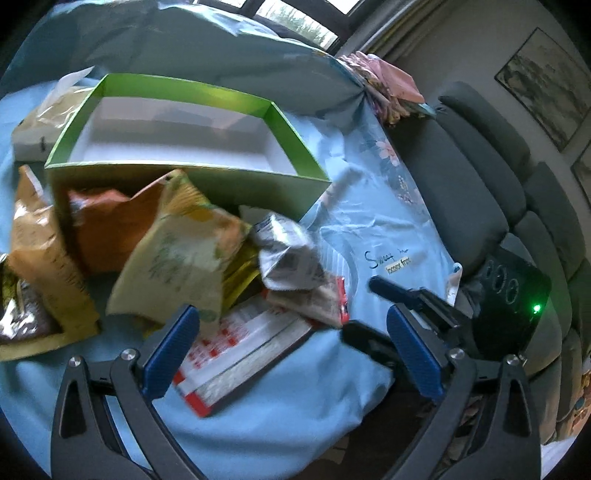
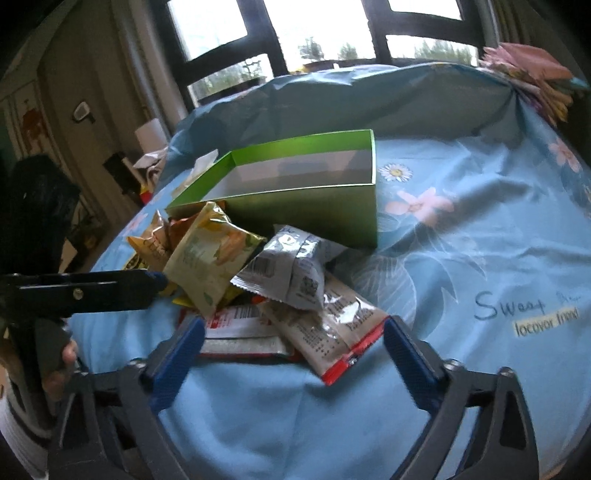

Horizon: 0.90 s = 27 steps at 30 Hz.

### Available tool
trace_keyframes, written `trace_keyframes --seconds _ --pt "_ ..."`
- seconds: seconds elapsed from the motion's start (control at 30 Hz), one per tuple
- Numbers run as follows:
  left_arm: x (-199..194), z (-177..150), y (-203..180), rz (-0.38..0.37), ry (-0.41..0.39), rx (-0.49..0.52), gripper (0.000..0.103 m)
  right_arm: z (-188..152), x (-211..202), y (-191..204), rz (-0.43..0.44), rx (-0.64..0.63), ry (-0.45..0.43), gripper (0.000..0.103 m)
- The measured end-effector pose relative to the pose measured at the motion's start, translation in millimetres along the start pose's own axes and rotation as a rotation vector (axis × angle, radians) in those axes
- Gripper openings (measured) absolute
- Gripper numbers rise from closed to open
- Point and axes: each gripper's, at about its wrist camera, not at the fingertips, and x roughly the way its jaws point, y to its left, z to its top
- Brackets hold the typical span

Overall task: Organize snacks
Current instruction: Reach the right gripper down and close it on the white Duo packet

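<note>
An empty green box (image 1: 184, 173) (image 2: 314, 214) stands on the blue flowered cloth. In front of it lies a pile of snack packets: a pale yellow-green bag (image 1: 177, 254) (image 2: 210, 262), a silver packet (image 1: 288, 254) (image 2: 295, 269), an orange bag (image 1: 99, 229), tan bags (image 1: 44, 258) and a flat red-and-white packet (image 1: 236, 354) (image 2: 240, 328). My left gripper (image 1: 291, 354) is open just short of the pile, over the red-and-white packet. My right gripper (image 2: 293, 354) is open, its fingers either side of a grey red-edged packet (image 2: 332, 343). The left gripper shows in the right wrist view (image 2: 110, 288), the right gripper in the left wrist view (image 1: 406, 295).
The blue cloth (image 2: 480, 240) covers a raised surface with a folded back edge. A grey sofa (image 1: 480, 192) lies to the right. Folded pink fabric (image 2: 532, 74) sits at the far corner. Windows (image 2: 295, 33) are behind. A white tissue pack (image 1: 33, 136) sits left of the box.
</note>
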Motion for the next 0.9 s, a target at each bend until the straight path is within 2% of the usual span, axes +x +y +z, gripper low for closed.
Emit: trace_keyframes --seconds 0.13,0.2,0.3,0.37,0.4,0.5,0.57,0.6,0.67,0.8,0.9 --pt "16 7 -10 0.007 0.013 0.043 0.09 1 13 -7 0.022 -0.007 0.019 0.078" --pt "25 10 -13 0.027 0.02 0.066 0.088 1 18 -9 0.03 -0.021 0.022 0.071" --pt "37 15 -16 0.036 0.027 0.078 0.083 5 26 -14 0.046 -0.025 0.026 0.067" --pt "46 19 -16 0.055 0.035 0.086 0.071 6 31 -16 0.048 -0.034 0.03 0.065" --pt "50 20 -16 0.063 0.04 0.083 0.069 8 34 -17 0.052 -0.04 0.034 0.061" --pt "57 23 -12 0.079 0.049 0.067 0.063 10 40 -18 0.072 -0.047 0.038 0.057" --pt "59 25 -9 0.085 0.054 0.057 0.048 12 43 -19 0.082 -0.059 0.04 0.057" --pt "60 26 -7 0.096 0.055 0.049 0.046 13 45 -19 0.091 -0.066 0.042 0.051" --pt "61 27 1 0.104 0.063 0.017 0.038 15 50 -18 0.092 -0.083 0.048 0.048" --pt "62 30 10 0.088 0.071 -0.033 0.033 17 53 -22 0.095 -0.08 0.048 0.036" --pt "62 29 7 0.096 0.073 -0.023 0.032 16 53 -26 0.099 -0.071 0.048 0.029"
